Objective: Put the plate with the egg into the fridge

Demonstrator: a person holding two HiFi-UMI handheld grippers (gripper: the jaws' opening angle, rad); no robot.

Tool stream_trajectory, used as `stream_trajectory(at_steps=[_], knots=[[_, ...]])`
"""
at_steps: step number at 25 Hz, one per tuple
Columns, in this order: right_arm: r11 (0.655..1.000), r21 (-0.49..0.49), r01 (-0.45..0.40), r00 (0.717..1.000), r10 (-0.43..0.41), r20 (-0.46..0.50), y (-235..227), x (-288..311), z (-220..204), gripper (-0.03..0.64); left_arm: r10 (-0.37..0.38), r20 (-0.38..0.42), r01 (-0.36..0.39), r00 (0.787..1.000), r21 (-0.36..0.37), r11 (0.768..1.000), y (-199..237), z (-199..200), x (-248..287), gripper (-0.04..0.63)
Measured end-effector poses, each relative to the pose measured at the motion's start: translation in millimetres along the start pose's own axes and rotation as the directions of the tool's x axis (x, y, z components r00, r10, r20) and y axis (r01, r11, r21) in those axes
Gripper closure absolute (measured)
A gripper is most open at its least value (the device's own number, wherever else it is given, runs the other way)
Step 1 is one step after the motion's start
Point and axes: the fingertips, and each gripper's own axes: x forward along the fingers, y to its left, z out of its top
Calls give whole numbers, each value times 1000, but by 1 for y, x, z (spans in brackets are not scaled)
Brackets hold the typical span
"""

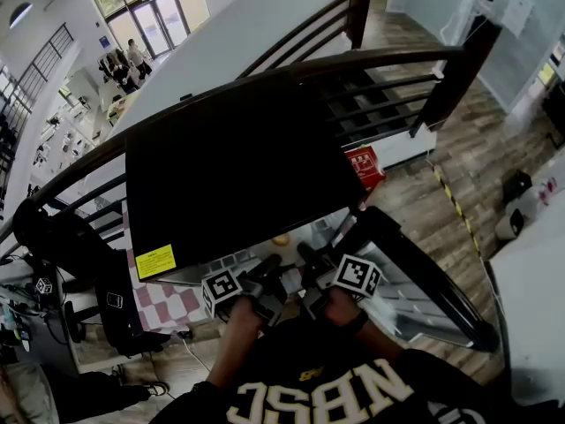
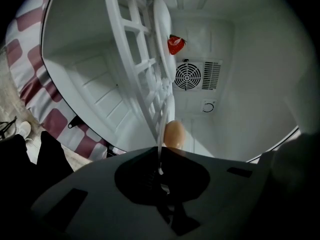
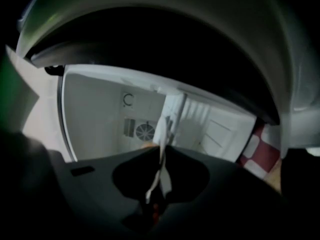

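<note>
Plate (image 2: 168, 109) gripped by rim from both sides: fingers of left gripper (image 2: 160, 156) and right gripper (image 3: 162, 151) nearly closed, clamped on it. Egg (image 2: 175, 135) carried on plate. Plate held inside open fridge (image 2: 250, 74), at front edge of wire shelf (image 2: 142, 69).

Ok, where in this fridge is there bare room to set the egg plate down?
Best is the front of the rack, between its near edge and the strawberry plate at the rear by the fan grille. The egg plate hangs just above that stretch. The floor under the rack looks bare too. Only the rear is crowded.
</note>
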Motion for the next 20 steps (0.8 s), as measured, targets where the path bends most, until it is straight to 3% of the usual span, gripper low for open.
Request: stream_trajectory(at_steps=[13,20], knots=[[1000,-23,21,999,-20,37,1,8,10,572,1,-11,-2,1000,-12,1000,-11,6,10,566],[998,-64,25,1000,-24,14,3,0,8,572,-32,7,32,999,24,999,-5,2,8,566]])
